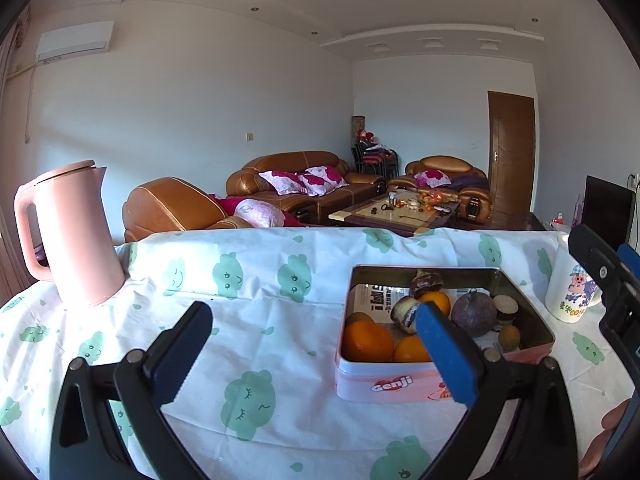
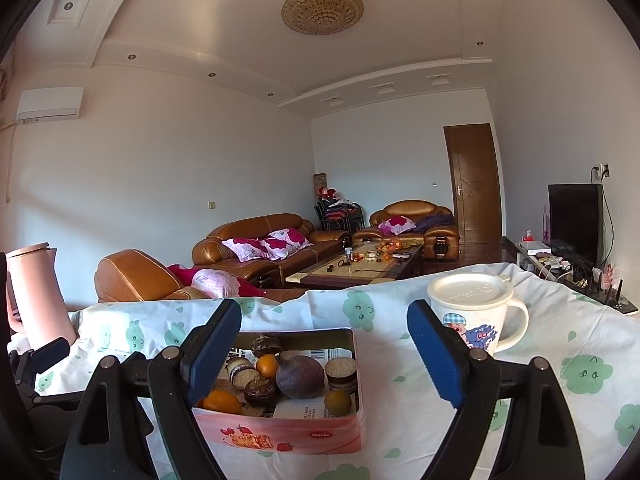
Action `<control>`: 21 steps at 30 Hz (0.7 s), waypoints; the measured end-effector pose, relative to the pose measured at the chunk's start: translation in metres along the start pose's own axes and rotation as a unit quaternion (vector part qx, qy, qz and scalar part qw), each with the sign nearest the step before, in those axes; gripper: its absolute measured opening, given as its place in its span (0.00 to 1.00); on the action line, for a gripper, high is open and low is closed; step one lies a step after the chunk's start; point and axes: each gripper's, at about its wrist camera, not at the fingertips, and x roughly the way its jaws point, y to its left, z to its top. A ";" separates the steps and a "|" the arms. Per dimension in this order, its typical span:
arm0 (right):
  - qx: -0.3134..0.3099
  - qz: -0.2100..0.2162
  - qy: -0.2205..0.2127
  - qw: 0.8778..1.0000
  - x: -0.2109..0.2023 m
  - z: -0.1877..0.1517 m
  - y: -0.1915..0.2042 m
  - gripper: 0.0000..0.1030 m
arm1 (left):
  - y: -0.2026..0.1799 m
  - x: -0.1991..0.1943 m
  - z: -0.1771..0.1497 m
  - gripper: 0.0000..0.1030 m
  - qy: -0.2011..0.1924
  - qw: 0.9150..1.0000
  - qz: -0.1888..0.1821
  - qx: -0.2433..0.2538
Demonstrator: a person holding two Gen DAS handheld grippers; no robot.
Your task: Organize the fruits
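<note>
Both grippers, left (image 1: 316, 328) and right (image 2: 324, 320), hang spread and empty above the cloth (image 1: 256, 320). Fruit lies in the tin (image 2: 280, 432): oranges (image 1: 367, 341), a purple fruit (image 2: 300, 376), a small green one (image 2: 338, 403), and brown pieces too unclear to identify. Left of the tin stands a kettle (image 1: 72, 232), right of it a mug (image 2: 472, 316). One blue finger (image 1: 444, 352) hides part of the tin's contents.

Bare cloth (image 1: 280, 344) lies open between kettle (image 1: 72, 236) and tin (image 1: 404, 384) — the mug (image 2: 476, 312) seemingly crowds the tin's right.
</note>
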 end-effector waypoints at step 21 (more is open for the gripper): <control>-0.002 -0.006 -0.005 1.000 -0.005 0.003 -0.001 0.84 | 0.001 0.000 0.000 1.00 0.002 1.000 0.001 -0.002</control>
